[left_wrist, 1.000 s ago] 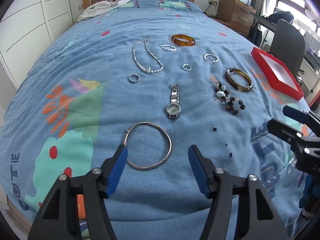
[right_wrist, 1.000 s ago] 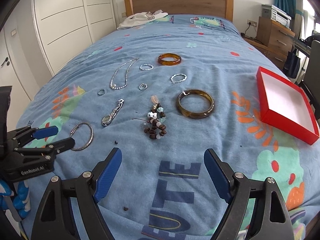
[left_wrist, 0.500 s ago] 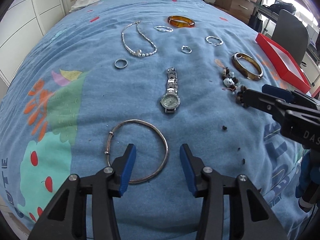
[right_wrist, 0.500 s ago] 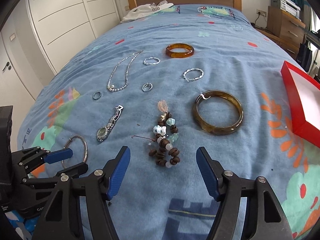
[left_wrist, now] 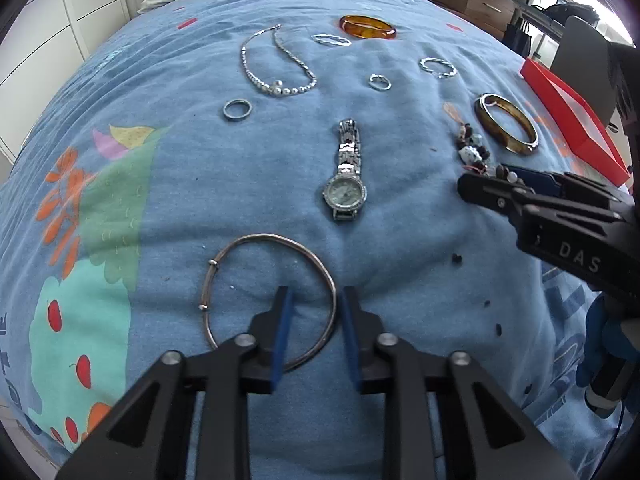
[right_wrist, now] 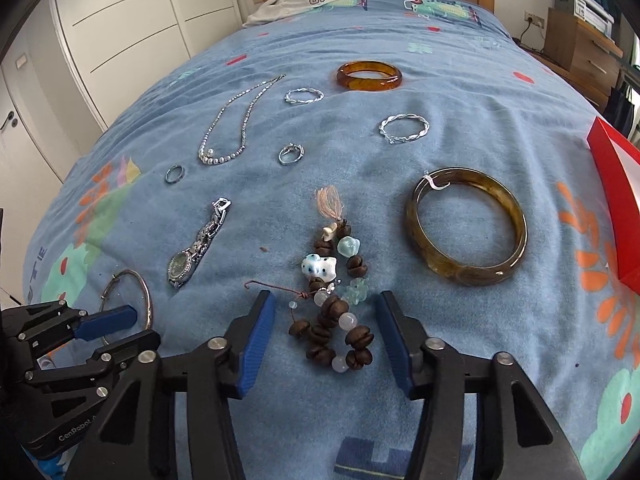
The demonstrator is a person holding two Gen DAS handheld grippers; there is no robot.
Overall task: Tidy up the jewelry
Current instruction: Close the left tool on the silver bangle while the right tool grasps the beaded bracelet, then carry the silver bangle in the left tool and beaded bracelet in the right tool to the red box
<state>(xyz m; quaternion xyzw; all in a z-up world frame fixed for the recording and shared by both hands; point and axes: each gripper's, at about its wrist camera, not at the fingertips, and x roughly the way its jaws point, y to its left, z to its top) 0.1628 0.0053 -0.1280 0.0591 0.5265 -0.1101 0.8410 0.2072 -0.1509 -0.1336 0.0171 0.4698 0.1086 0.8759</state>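
Jewelry lies spread on a blue bedspread [left_wrist: 168, 184]. My left gripper [left_wrist: 314, 308] is open but narrowed, its jaws straddling the right rim of a thin silver bangle [left_wrist: 256, 240], also in the right wrist view [right_wrist: 136, 280]. My right gripper [right_wrist: 326, 320] is open, its jaws on either side of a brown bead bracelet [right_wrist: 332, 320]. A silver watch [left_wrist: 346, 176] lies between them. A brown bangle [right_wrist: 466, 226], an amber bangle [right_wrist: 368, 75], a pearl necklace [left_wrist: 276, 64] and small rings [left_wrist: 237, 110] lie farther off.
A red box lid [left_wrist: 576, 116] lies at the bed's right edge. White clothing [right_wrist: 296, 2] sits by the wooden headboard. Small dark loose beads [left_wrist: 456, 258] dot the bedspread. A wardrobe [right_wrist: 120, 20] stands left, a wooden drawer unit [right_wrist: 580, 48] right.
Both grippers moved forward and down to the bed. The left jaws narrowed around the silver bangle's rim. The right jaws narrowed and came around the bead bracelet.
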